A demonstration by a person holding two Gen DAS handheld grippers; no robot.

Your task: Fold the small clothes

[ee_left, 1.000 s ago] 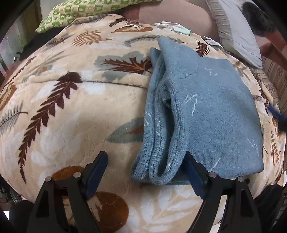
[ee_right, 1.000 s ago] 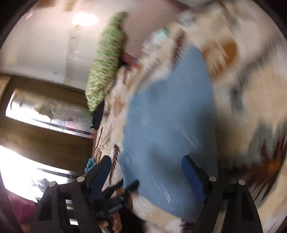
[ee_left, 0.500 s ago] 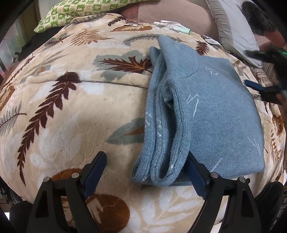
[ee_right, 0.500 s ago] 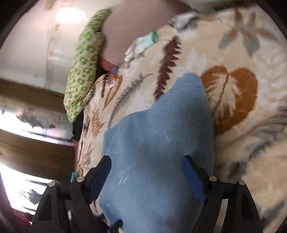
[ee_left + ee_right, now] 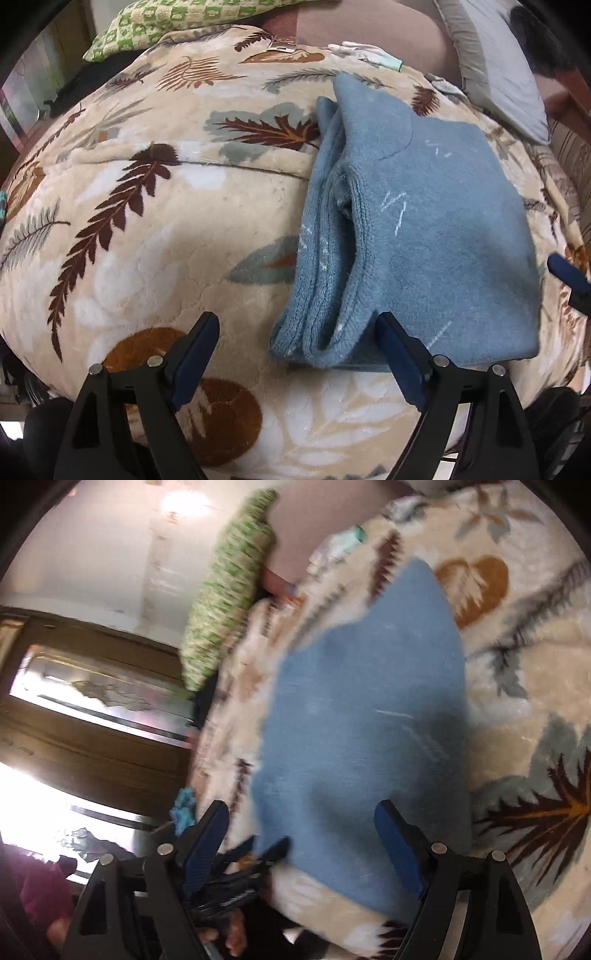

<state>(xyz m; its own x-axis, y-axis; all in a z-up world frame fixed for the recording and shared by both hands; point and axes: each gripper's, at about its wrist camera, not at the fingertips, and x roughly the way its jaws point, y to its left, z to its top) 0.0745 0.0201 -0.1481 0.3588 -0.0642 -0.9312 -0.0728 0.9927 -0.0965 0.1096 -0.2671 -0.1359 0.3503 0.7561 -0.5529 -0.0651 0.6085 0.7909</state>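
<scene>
A folded blue fleece garment (image 5: 424, 229) lies on a beige leaf-print blanket (image 5: 147, 221); its stacked folded edges face left. My left gripper (image 5: 299, 350) is open and empty, just in front of the garment's near left corner. A blue fingertip of my right gripper (image 5: 567, 273) shows at the garment's right edge. In the right wrist view, which is blurred, my right gripper (image 5: 303, 834) is open and empty over the garment (image 5: 369, 720), and the left gripper (image 5: 236, 871) shows below it.
A green checked pillow (image 5: 184, 22) and a brown cushion (image 5: 369, 26) lie at the back, a grey pillow (image 5: 498, 62) at the back right. A small white and mint item (image 5: 365, 51) lies near the blanket's far edge. A wooden cabinet (image 5: 92, 701) stands beyond.
The right gripper has swung back from the garment's far right side to its near right edge. The left gripper and the garment have barely moved.
</scene>
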